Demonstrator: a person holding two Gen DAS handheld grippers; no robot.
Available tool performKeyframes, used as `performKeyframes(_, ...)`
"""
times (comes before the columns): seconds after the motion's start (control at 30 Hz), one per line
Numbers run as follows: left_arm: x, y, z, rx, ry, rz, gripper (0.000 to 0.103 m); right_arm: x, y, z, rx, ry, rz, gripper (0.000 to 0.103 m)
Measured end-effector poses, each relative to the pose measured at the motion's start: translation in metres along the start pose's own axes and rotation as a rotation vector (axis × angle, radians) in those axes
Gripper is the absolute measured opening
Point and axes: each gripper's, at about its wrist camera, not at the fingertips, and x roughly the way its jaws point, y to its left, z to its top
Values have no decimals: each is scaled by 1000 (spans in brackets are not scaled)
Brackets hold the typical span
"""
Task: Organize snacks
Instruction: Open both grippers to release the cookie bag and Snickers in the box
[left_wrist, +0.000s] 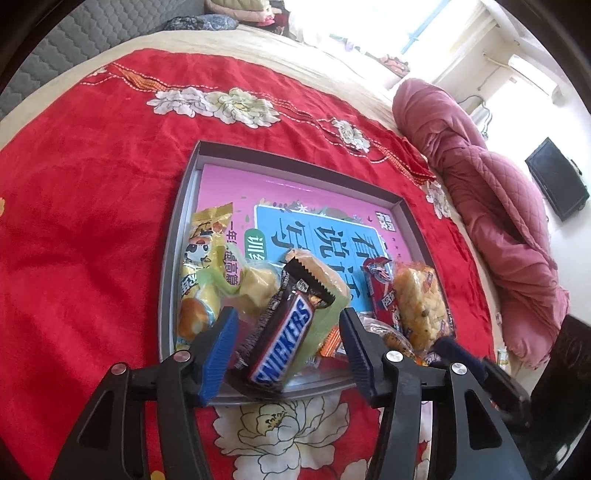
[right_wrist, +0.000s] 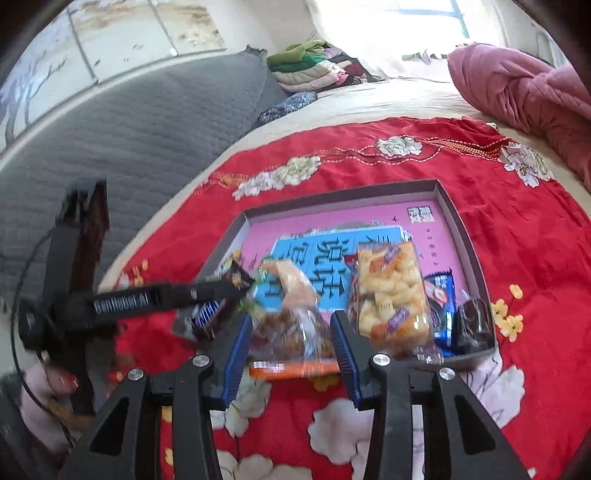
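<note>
**Both grippers over the near edge of the snack tray**

The left gripper (left_wrist: 288, 347) has its blue pads spread wide. A Snickers bar (left_wrist: 282, 341) lies in the gap between them, tilted, its near end low by the tray's front rim and its crimped far end pointing away; neither pad (left_wrist: 221, 354) clearly presses on it, so it appears loose, not clamped. Ahead and to the left of this gripper sits a yellow snack pack (left_wrist: 201, 273). Ahead and to the right are a red pack (left_wrist: 382, 291) and a clear bag of puffed pieces (left_wrist: 417, 302).

The right gripper (right_wrist: 291, 350) is also spread apart. Between its pads lies a clear bag of brown snacks (right_wrist: 295, 325) with an orange strip at its near end, just over the tray's front rim. Just right of it stands the puffed bag (right_wrist: 391, 295), then a blue pack (right_wrist: 443, 314) and a dark pack (right_wrist: 474, 321). To the left, the other gripper reaches in, blurred.

All snacks crowd the near part of the grey tray (left_wrist: 173, 236), which lies on a red blanket (left_wrist: 92, 221).
</note>
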Motion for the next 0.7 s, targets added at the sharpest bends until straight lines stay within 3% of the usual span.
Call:
performKeyframes(0.23,-7,-1,-1,6,-6,3,61,5,5,-11,-34,40,-30,47)
performKeyframes(0.4,-15,-2,-2,8,-15,3,62,11,16,-16,-150,40,-130,48)
performKeyframes(0.7,-25,-10,-8,31,-18,2,63,18,17,-17,-219,37,-210,48)
